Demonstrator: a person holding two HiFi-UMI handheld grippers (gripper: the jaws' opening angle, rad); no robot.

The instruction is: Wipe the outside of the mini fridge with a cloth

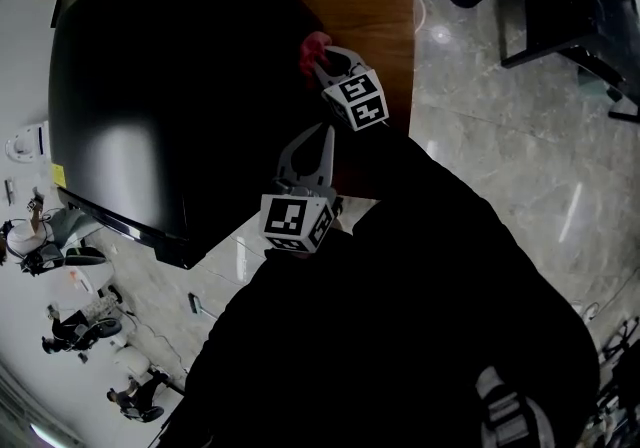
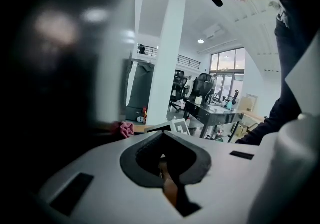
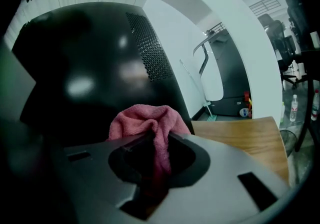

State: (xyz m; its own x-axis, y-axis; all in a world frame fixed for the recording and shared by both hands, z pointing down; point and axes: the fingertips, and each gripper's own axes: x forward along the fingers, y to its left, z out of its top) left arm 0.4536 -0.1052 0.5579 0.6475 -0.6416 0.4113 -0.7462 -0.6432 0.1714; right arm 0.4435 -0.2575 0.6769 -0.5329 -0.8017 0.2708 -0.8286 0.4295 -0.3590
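Right tool (image 3: 156, 140) is clamped on the pink cloth (image 3: 149, 120). The bunched cloth bulges past the tips and sits against the glossy black side of the mini fridge (image 1: 170, 86), below its perforated vent panel (image 3: 147, 48). The fridge stands on a wooden table (image 1: 368, 16). Left tool (image 1: 323, 136) has its jaws together with nothing between them. We note it just beside the fridge's side wall and nearer the person than the right tool, but we cannot tell whether it touches. A dark sleeve (image 1: 420, 316) fills the lower head view.
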